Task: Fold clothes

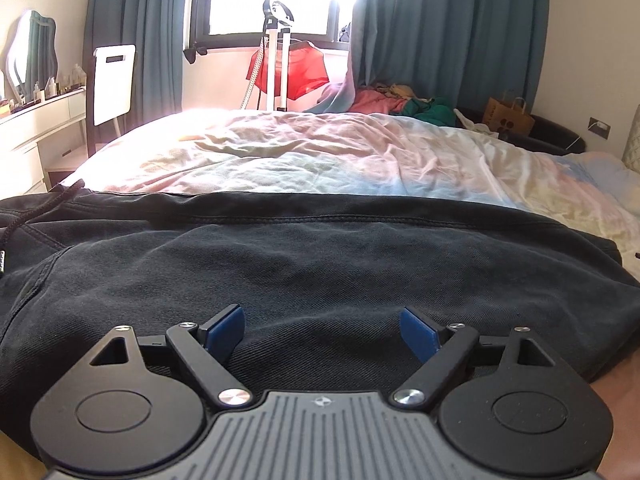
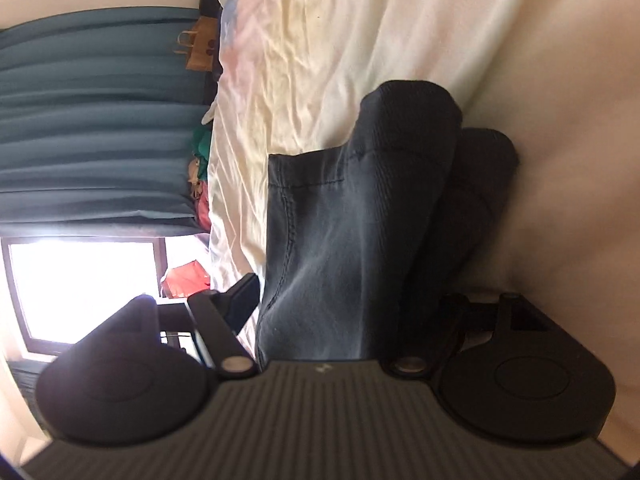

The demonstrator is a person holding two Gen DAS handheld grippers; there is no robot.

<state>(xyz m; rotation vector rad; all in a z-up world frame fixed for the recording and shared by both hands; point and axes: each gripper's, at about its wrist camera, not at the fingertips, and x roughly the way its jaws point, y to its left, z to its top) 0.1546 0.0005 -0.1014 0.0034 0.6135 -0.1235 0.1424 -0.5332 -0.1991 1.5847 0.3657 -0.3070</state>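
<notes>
A black pair of pants [image 1: 304, 264] lies spread across the near part of the bed, with a drawstring at the far left. My left gripper [image 1: 323, 330] is open just above the fabric, its blue pads [image 1: 224, 330] wide apart and holding nothing. In the right wrist view the camera is rolled sideways. The same dark pants [image 2: 352, 248] fill the gap between the jaws of my right gripper [image 2: 340, 308]. The jaws stand wide apart around the cloth, so I cannot tell whether they grip it. The right finger is hidden behind the fabric.
The bed sheet [image 1: 304, 160] is pale and wrinkled beyond the pants. A pile of coloured clothes [image 1: 400, 100] lies at the far edge. A white dresser [image 1: 36, 132] stands left, a paper bag [image 1: 508, 116] far right, a stand with red cloth [image 1: 292, 72] by the window.
</notes>
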